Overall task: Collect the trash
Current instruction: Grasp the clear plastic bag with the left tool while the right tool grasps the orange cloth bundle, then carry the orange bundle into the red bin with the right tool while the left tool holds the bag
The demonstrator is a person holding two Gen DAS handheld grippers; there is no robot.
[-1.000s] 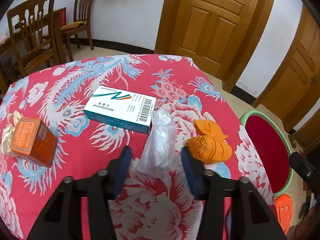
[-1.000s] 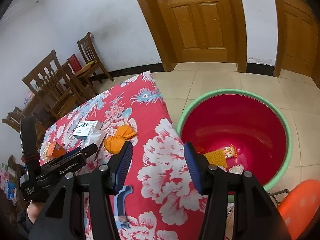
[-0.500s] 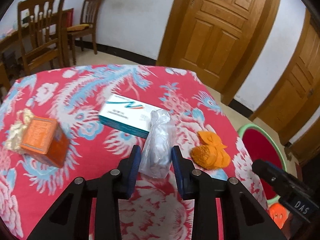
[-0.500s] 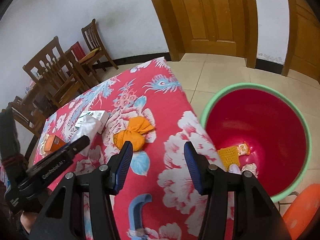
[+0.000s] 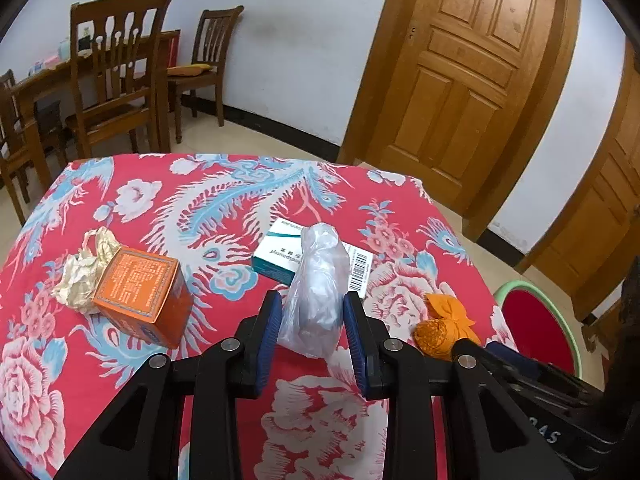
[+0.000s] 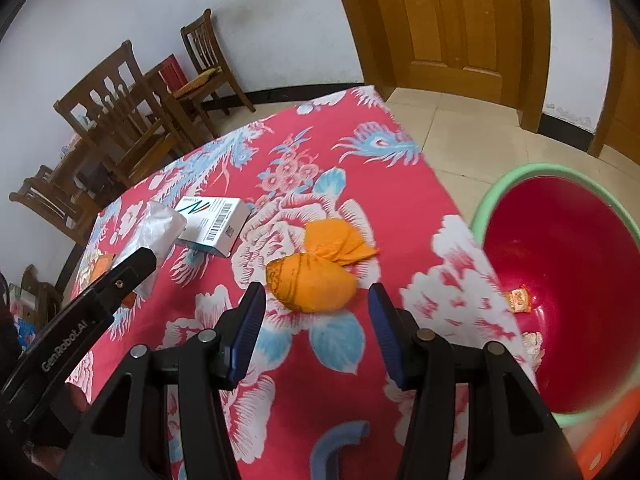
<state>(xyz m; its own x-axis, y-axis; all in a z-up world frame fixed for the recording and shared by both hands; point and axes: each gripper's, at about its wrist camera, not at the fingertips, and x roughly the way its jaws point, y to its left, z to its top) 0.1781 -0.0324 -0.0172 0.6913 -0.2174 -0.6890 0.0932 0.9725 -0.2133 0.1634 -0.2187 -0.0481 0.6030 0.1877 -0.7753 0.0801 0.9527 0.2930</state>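
Both views are taken from just behind a pair of fingers, angled steeply down onto the red floral tablecloth (image 5: 132, 364). The white medicine box (image 5: 280, 258) and orange wrapper (image 6: 316, 276) are shared (the basin (image 6: 560, 304) is seen fully only from the right wrist).

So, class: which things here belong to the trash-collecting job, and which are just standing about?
Job:
left gripper, shut on clear plastic bag
right gripper, open
orange wrapper
medicine box
orange box
crumpled paper
red basin

Standing about:
chairs
door
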